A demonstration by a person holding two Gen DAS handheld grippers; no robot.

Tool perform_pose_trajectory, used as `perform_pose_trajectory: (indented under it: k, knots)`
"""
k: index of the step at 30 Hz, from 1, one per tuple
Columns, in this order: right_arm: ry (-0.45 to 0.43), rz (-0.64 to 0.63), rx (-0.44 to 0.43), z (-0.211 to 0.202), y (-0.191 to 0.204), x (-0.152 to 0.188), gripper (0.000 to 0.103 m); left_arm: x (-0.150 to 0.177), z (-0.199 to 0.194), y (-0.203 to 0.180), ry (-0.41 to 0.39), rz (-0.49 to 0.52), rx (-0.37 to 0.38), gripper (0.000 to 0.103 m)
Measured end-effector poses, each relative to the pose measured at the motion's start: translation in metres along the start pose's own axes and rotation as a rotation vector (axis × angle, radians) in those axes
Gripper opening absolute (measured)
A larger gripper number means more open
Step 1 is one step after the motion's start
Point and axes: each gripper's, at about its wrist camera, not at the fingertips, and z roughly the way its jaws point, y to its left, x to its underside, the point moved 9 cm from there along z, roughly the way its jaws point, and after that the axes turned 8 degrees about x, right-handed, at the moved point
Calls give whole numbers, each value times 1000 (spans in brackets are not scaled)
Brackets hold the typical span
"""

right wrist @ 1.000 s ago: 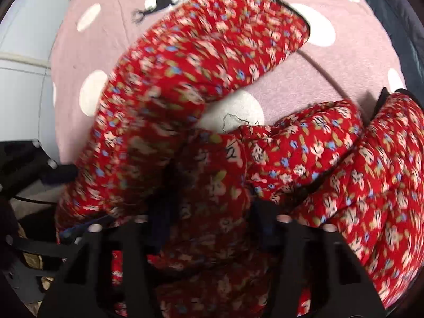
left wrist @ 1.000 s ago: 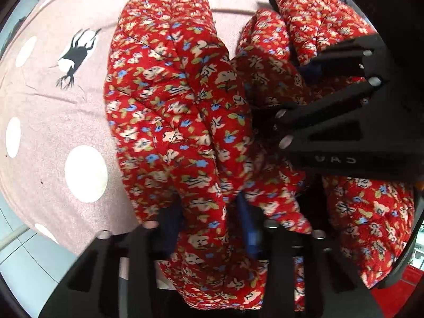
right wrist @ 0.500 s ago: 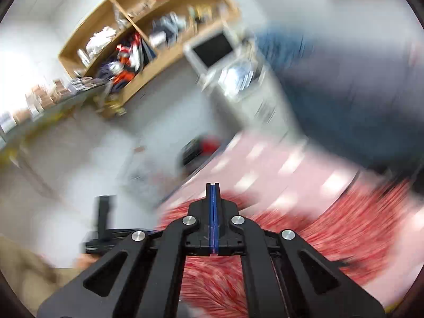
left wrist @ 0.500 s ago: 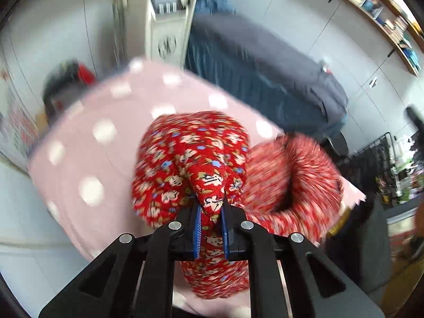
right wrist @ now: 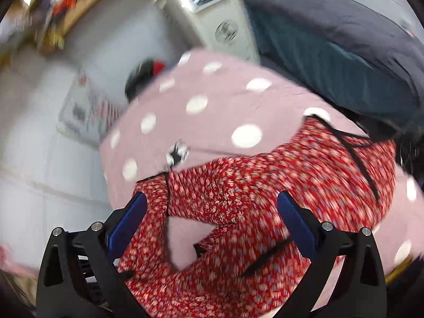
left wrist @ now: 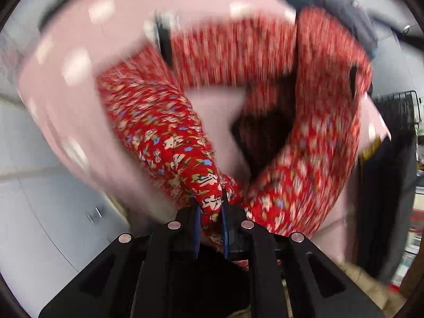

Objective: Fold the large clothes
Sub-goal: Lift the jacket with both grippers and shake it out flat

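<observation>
A red floral garment (left wrist: 164,122) with black trim lies bunched on a pink polka-dot cloth (left wrist: 66,92). My left gripper (left wrist: 211,220) is shut on a fold of the garment and holds it up off the cloth, so the fabric stretches away from the jaws. In the right wrist view the garment (right wrist: 265,185) spreads over the pink cloth (right wrist: 212,111). My right gripper (right wrist: 212,220) is open and empty above it, its blue pads (right wrist: 294,217) wide apart. Both views are motion-blurred.
A dark blue sofa (right wrist: 331,42) stands behind the cloth-covered surface, with a white appliance (right wrist: 212,13) beside it. A wooden shelf (right wrist: 66,8) with clutter is at far left. Grey tiled floor (left wrist: 39,212) lies below the cloth's left edge.
My right gripper has let go of the garment, pulled up and opened wide. My left gripper has lifted back, still holding its fold, and the garment has spread out.
</observation>
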Motion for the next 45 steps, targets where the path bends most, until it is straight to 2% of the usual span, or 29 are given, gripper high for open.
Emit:
perform_pose_trajectory:
  k: [1,3,5,8,10,11,12,13,14,15,16,17,18,19,20,21,22,24,27,29,31,34,37,40,42,44,45]
  knots:
    - [30,-88,65,22,8,-4,97,8,7,2,23,-5,22,12]
    - [106,-311,254,80,25,-6,97,8,4,5,10,4,24,12]
    - [211,-495,327,131,34,9,97,2,-2,11,2,-4,46,13]
    - [402,-682,457,195,25,49,97,-5,10,9,21,9,60,19]
    - [393,-764,494,214,22,67,97,-13,16,2,35,11,56,28]
    - [358,-769,504,218,22,68,97,-16,20,4,40,7,53,39]
    - [338,-742,496,218,21,68,97,-17,25,7,49,-1,49,55]
    - [346,-676,452,214,16,70,95,-27,28,5,60,-14,39,63]
    - [361,-611,394,208,14,74,71,-29,31,10,68,-36,33,74]
    - [348,-533,357,199,10,71,53,-31,34,12,74,-55,41,80]
    - [328,-485,338,190,7,65,42,-34,39,13,85,-86,73,82]
    - [306,-405,301,175,1,61,25,-37,42,13,98,-113,104,88]
    - [287,-350,284,163,-5,58,13,-40,47,12,111,-133,128,88]
    - [247,-260,233,141,-12,53,13,-44,52,12,112,-137,137,86]
    - [210,-209,199,124,-17,51,12,-49,56,13,105,-138,126,69]
    - [173,-170,173,108,-22,49,10,-50,60,15,107,-131,83,28]
    - [118,-108,136,81,-33,47,10,-53,60,17,104,-115,15,23]
    - [40,-9,78,39,-51,45,9,-58,47,10,56,-105,23,16]
    - [-107,169,-1,-41,-91,40,9,-71,18,6,-28,-113,44,14]
    - [-209,267,-30,-102,-118,43,9,-85,-23,5,-123,-121,77,14]
    - [-301,313,-53,-161,-132,55,9,-102,-78,3,-262,-73,29,14]
    - [-422,330,-94,-237,-139,68,9,-119,-167,-7,-474,-2,-23,14]
    - [-586,307,-118,-333,-126,93,8,-127,-260,-14,-693,21,-57,14]
    - [-721,297,-121,-411,-120,107,8,-130,-345,-4,-913,23,-161,14]
    - [-799,308,-117,-447,-113,112,8,-141,-391,11,-1033,5,-232,14]
    - [-874,343,-75,-475,-126,109,8,-157,-411,23,-1066,-17,-241,14]
    - [-900,361,-55,-485,-137,110,8,-166,-416,31,-1079,-38,-213,14]
